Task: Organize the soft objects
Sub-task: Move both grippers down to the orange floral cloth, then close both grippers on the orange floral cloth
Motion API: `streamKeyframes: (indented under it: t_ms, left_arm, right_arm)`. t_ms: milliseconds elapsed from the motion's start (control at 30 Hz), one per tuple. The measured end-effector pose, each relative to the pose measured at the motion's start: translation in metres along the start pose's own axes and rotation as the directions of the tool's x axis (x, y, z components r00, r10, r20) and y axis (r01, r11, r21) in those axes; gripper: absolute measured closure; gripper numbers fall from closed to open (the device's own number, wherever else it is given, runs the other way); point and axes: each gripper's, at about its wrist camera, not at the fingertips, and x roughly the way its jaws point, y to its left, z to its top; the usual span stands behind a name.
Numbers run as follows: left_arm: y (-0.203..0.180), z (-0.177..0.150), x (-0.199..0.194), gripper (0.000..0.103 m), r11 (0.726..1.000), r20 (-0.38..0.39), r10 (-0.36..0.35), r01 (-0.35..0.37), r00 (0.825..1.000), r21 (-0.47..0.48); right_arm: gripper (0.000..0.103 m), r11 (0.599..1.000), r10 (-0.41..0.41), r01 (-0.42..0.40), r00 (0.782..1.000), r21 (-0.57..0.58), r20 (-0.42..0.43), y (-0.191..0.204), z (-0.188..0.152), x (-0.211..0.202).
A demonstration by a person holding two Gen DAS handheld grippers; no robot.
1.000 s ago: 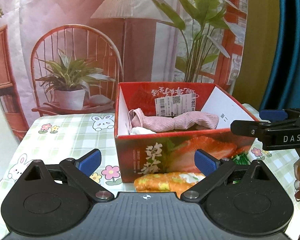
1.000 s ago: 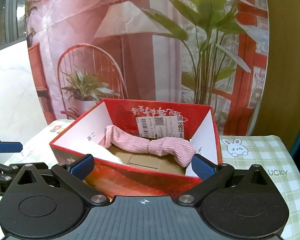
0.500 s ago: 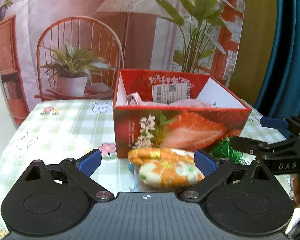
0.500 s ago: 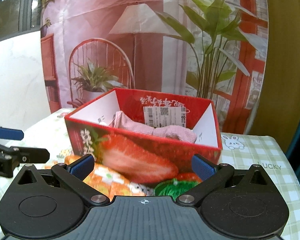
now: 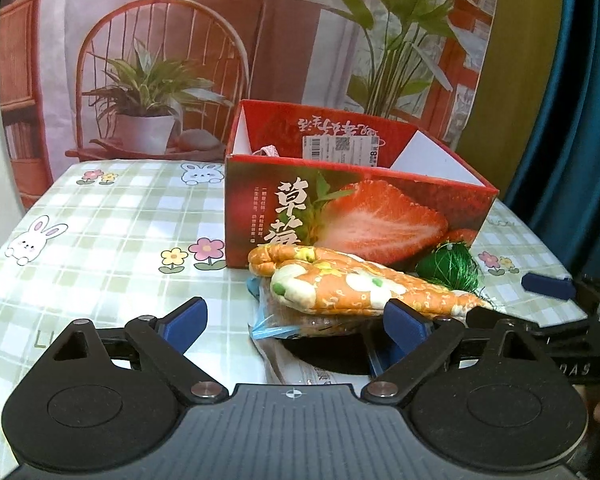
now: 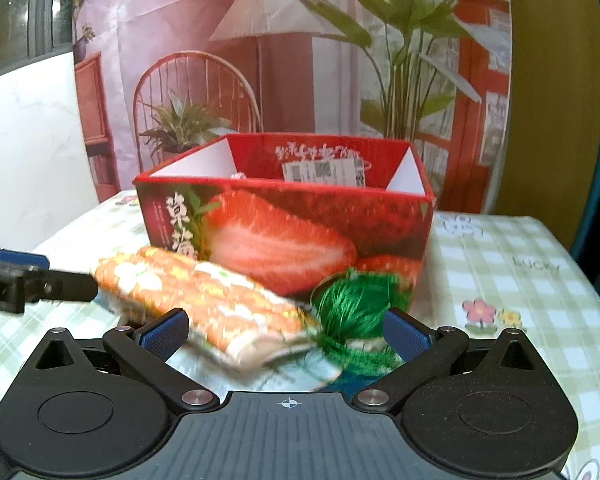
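Observation:
An orange flowered padded cloth [image 5: 352, 284] [image 6: 204, 292] lies on a plastic-wrapped packet [image 5: 276, 328] in front of the red strawberry box [image 5: 360, 216] [image 6: 284, 232]. A green thread bundle [image 5: 448, 266] [image 6: 352, 304] sits at the cloth's right end. My left gripper [image 5: 296, 320] is low before the cloth, its jaws closing, and the pads are clear of the cloth's near edge. My right gripper [image 6: 286, 334] is open around the cloth's end and the green bundle. A bit of pink cloth [image 5: 270, 150] peeks over the box wall.
The checked tablecloth [image 5: 112, 220] with rabbits and flowers covers the table, whose right part [image 6: 512, 272] lies beside the box. A printed backdrop hangs behind the table and a blue curtain [image 5: 572, 120] at the right. One finger of the right gripper [image 5: 548, 286] shows in the left wrist view.
Both grippers have sunk from above the box to table height before it. The orange cloth and green bundle now lie close between the fingers. The left jaws have narrowed slightly.

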Motion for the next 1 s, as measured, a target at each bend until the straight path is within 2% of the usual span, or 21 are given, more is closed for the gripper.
streamKeyframes:
  t_ms: [100, 200, 400, 433, 500, 533, 600, 833, 867, 1000]
  left_arm:
    - [0.001, 0.008, 0.004, 0.022, 1.0, 0.002, -0.014, 0.014, 1.0, 0.017]
    - [0.002, 0.017, 0.008, 0.022, 1.0, 0.015, -0.022, 0.022, 1.0, 0.02]
    - [0.007, 0.024, 0.031, 0.026, 0.997, -0.043, -0.078, 0.077, 0.996, -0.023]
    - [0.008, 0.024, 0.036, 0.029, 0.996, -0.057, -0.083, 0.082, 0.995, -0.029]
    - [0.01, 0.023, 0.042, 0.047, 0.994, -0.077, -0.104, 0.101, 0.992, -0.044]
    - [0.011, 0.022, 0.044, 0.05, 0.993, -0.082, -0.113, 0.109, 0.99, -0.052]
    - [0.01, 0.021, 0.042, 0.066, 0.993, -0.074, -0.11, 0.107, 0.991, -0.05]
    - [0.011, 0.017, 0.028, 0.08, 0.99, -0.037, -0.134, 0.132, 0.99, -0.049]
    - [0.01, 0.017, 0.025, 0.088, 0.99, -0.033, -0.134, 0.133, 0.99, -0.048]
    - [0.005, 0.011, 0.016, 0.088, 0.988, -0.035, -0.148, 0.146, 0.988, -0.045]
  right_arm:
    - [0.004, 1.0, 0.001, -0.001, 1.0, 0.016, -0.001, -0.001, -0.003, 0.0]
    - [0.01, 1.0, 0.003, -0.002, 1.0, -0.016, 0.015, 0.002, -0.002, 0.0]
    - [0.02, 0.999, 0.049, -0.049, 0.999, -0.019, 0.015, 0.005, 0.001, 0.003]
    - [0.021, 0.998, 0.056, -0.056, 0.998, -0.014, 0.014, 0.004, 0.001, 0.003]
    - [0.023, 0.998, 0.067, -0.067, 0.998, -0.01, 0.013, 0.004, 0.001, 0.003]
    - [0.025, 0.997, 0.074, -0.074, 0.997, -0.009, 0.013, 0.004, 0.001, 0.003]
    - [0.027, 0.997, 0.083, -0.082, 0.997, -0.005, 0.013, 0.004, 0.001, 0.002]
    - [0.044, 0.992, 0.125, -0.124, 0.992, 0.011, -0.009, 0.005, -0.001, 0.003]
    - [0.045, 0.992, 0.127, -0.127, 0.992, 0.012, -0.007, 0.006, -0.001, 0.002]
    - [0.046, 0.991, 0.135, -0.135, 0.991, 0.019, -0.003, 0.005, -0.001, -0.001]
